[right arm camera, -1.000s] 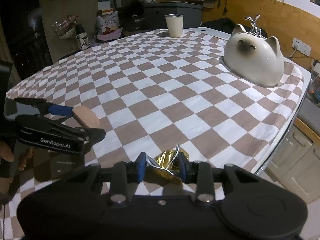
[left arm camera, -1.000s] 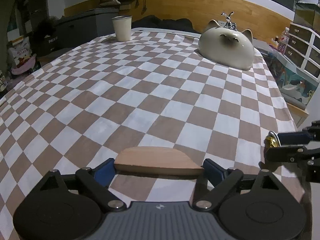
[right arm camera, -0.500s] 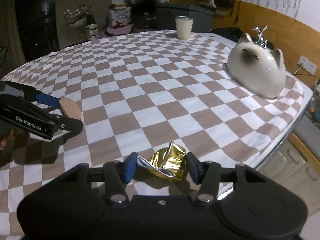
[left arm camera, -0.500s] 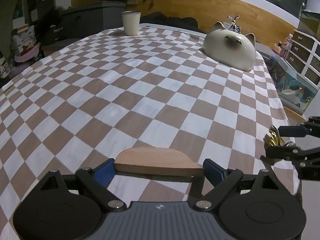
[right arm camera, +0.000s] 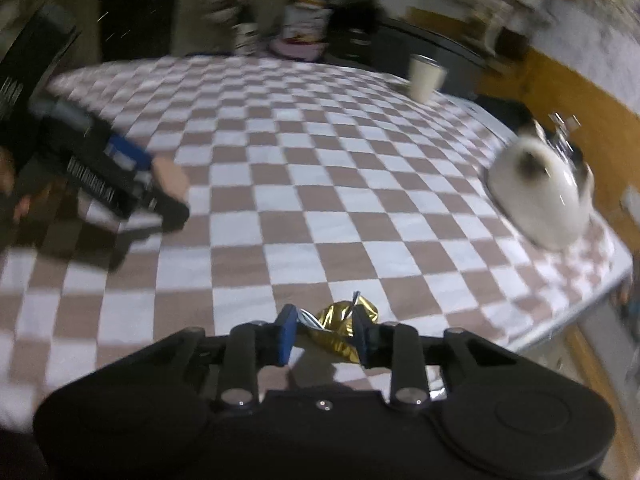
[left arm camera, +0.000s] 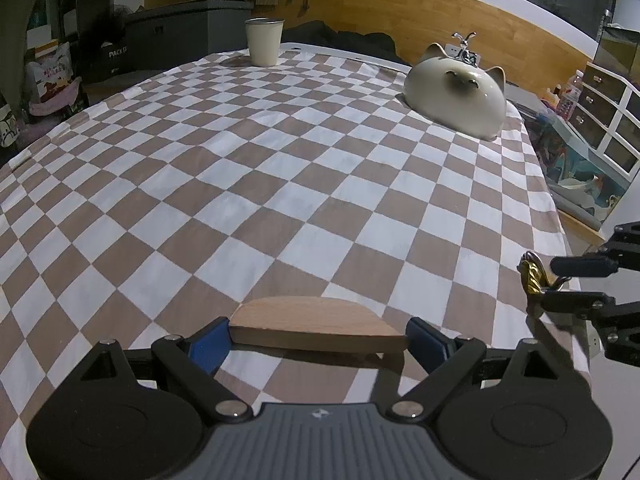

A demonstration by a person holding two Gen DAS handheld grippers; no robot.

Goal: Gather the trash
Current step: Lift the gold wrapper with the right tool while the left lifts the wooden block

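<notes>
Right fingers (right arm camera: 362, 334) pinching a crumpled gold foil wrapper (right arm camera: 340, 328), having just been closing on it; wrapper held just above the near right corner of the bench (left arm camera: 280, 208), close to the right edge. Same wrapper visible at the far right of the left wrist view (left arm camera: 534, 282), clamped between two black bars of the right gripper (right arm camera: 324, 336). Left fingers (left arm camera: 210, 342) spread wide and clamped on the two ends of a flat, half-round wooden piece (left arm camera: 316, 326), held over the near edge of the checked cloth. Left gripper (left arm camera: 318, 340) out to the left of the right one, well apart from the wrapper. Farther off, a cream cat-shaped dish (left arm camera: 454, 94) by the far right edge, and a pale cup (left arm camera: 264, 42) at the far edge. Right wrist view blurred.
</notes>
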